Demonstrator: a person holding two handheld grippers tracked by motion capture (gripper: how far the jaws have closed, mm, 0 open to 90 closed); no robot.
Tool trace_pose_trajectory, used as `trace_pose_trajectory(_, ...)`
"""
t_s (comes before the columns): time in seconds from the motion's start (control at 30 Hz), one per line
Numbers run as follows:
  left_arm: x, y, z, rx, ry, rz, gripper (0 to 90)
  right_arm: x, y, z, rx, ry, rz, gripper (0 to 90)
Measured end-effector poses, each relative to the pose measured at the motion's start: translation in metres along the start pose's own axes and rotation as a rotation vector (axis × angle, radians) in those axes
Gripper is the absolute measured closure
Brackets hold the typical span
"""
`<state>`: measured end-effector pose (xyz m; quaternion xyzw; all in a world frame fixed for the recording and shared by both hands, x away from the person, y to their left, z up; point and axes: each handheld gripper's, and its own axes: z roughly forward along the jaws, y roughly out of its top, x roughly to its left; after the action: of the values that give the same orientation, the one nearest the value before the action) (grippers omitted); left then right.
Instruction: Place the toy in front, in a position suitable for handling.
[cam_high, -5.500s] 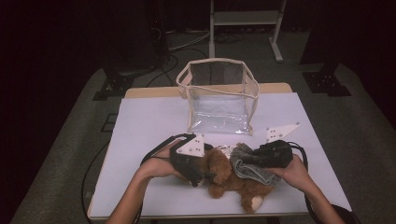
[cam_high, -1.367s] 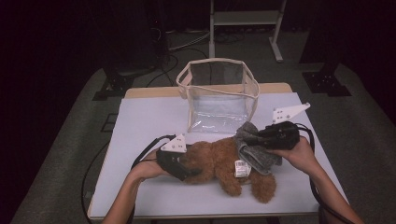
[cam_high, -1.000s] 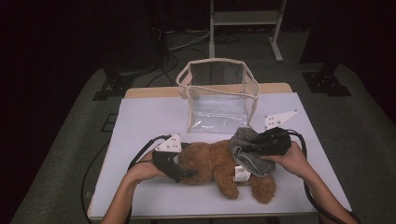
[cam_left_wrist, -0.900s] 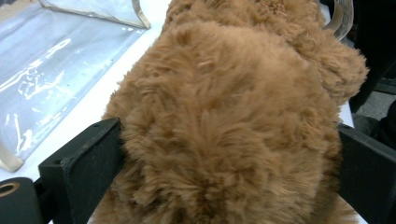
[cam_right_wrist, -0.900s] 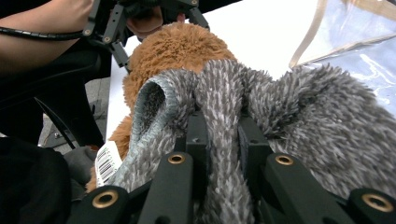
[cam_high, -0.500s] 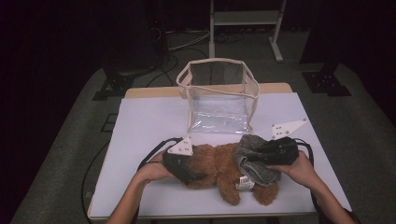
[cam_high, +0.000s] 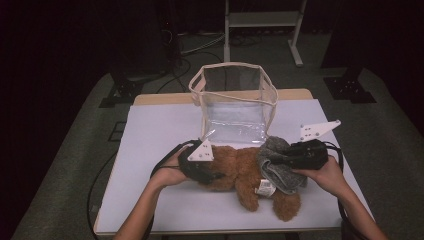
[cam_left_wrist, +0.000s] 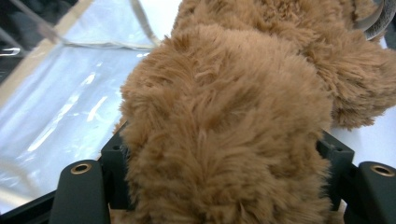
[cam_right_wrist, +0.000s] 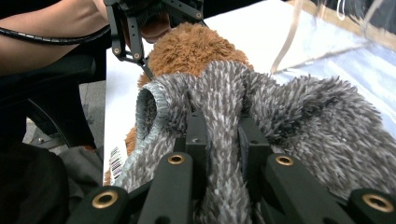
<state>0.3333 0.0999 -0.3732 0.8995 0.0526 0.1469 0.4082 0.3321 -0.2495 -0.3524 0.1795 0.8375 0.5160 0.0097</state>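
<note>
A brown plush teddy bear (cam_high: 240, 170) lies on its side on the white table (cam_high: 160, 130). My left gripper (cam_high: 212, 176) is at the bear's left end. Its jaws have just been closing, and brown fur (cam_left_wrist: 224, 116) bulges out between them, pressed from both sides (cam_left_wrist: 224, 156). A grey fuzzy knitted garment (cam_high: 280, 172) is draped over the bear's right half. My right gripper (cam_high: 286, 159) is shut on a fold of this grey garment (cam_right_wrist: 303, 121), pinched between its jaws (cam_right_wrist: 219, 135). In the right gripper view the bear (cam_right_wrist: 196, 46) lies beyond the garment, with the left gripper (cam_right_wrist: 135, 32) behind it.
A clear plastic bag with cream trim (cam_high: 232, 100) stands open-topped at the back middle of the table, just behind the bear. A white label (cam_high: 265, 187) hangs from the bear's underside. Cables trail from both grippers. Dark floor and a metal stand lie beyond the table.
My left gripper moved right from beside the bear onto its left end and closed around the fur. My right gripper shifted a little right, still holding the grey garment.
</note>
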Motion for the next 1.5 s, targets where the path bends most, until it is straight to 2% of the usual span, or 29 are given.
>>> trace_pose_trajectory(0.13, 0.000, -0.008, -0.018, 0.022, 0.020, -0.002, 28.2, 0.001, 0.008, 0.014, -0.004, 0.023, -0.012, 77.2)
trace_pose_trajectory(0.27, -0.009, -0.027, -0.029, 0.045, 0.006, -0.009, 27.3, 0.009, 0.007, 0.033, 0.001, 0.078, -0.023, 77.2)
trace_pose_trajectory(0.33, -0.013, -0.036, -0.032, 0.016, -0.004, -0.032, 25.5, 0.014, 0.005, 0.039, 0.012, 0.096, -0.037, 77.2)
trace_pose_trajectory(0.43, -0.014, -0.040, -0.035, 0.004, -0.007, -0.039, 25.1, 0.018, 0.004, 0.031, -0.002, 0.087, -0.040, 77.2)
trace_pose_trajectory(0.53, -0.014, -0.039, -0.037, 0.010, -0.010, -0.033, 23.4, 0.017, -0.004, 0.015, -0.005, 0.050, -0.028, 77.1)
trace_pose_trajectory(0.67, -0.013, -0.040, -0.038, 0.006, -0.013, -0.044, 19.8, 0.010, -0.025, -0.012, -0.003, -0.025, 0.025, 77.0)
trace_pose_trajectory(0.73, -0.012, -0.042, -0.039, 0.000, -0.018, -0.054, 17.5, 0.004, -0.040, -0.021, 0.003, -0.051, 0.074, 76.9)
trace_pose_trajectory(0.87, -0.009, -0.046, -0.044, -0.011, -0.017, -0.091, 12.6, -0.005, -0.063, -0.024, 0.010, -0.063, 0.141, 76.9)
trace_pose_trajectory(0.97, -0.007, -0.051, -0.049, -0.007, -0.018, -0.124, 11.0, -0.006, -0.065, -0.017, 0.006, -0.047, 0.148, 77.0)
trace_pose_trajectory(1.07, -0.003, -0.062, -0.049, -0.002, -0.026, -0.165, 10.9, -0.006, -0.062, -0.003, 0.018, -0.016, 0.145, 76.9)
trace_pose_trajectory(1.1, -0.002, -0.067, -0.047, -0.002, -0.044, -0.184, 11.4, -0.006, -0.060, 0.003, 0.019, -0.002, 0.143, 76.9)
trace_pose_trajectory(1.13, -0.002, -0.071, -0.046, 0.000, -0.067, -0.187, 14.9, -0.006, -0.058, 0.009, 0.017, 0.013, 0.146, 77.0)
trace_pose_trajectory(1.17, -0.003, -0.075, -0.044, -0.003, -0.068, -0.187, 18.9, -0.007, -0.057, 0.015, 0.007, 0.033, 0.150, 77.0)
trace_pose_trajectory(1.23, -0.005, -0.080, -0.043, -0.025, -0.069, -0.214, 23.7, -0.009, -0.055, 0.025, -0.015, 0.070, 0.162, 77.0)
trace_pose_trajectory(1.3, -0.007, -0.082, -0.043, -0.051, -0.067, -0.233, 29.1, -0.011, -0.053, 0.030, -0.037, 0.085, 0.178, 77.0)
trace_pose_trajectory(1.4, -0.010, -0.076, -0.042, -0.075, -0.068, -0.222, 33.8, -0.014, -0.048, 0.028, -0.071, 0.091, 0.190, 77.2)
trace_pose_trajectory(1.5, -0.011, -0.064, -0.038, -0.095, -0.073, -0.205, 34.9, -0.013, -0.042, 0.021, -0.060, 0.071, 0.171, 77.3)
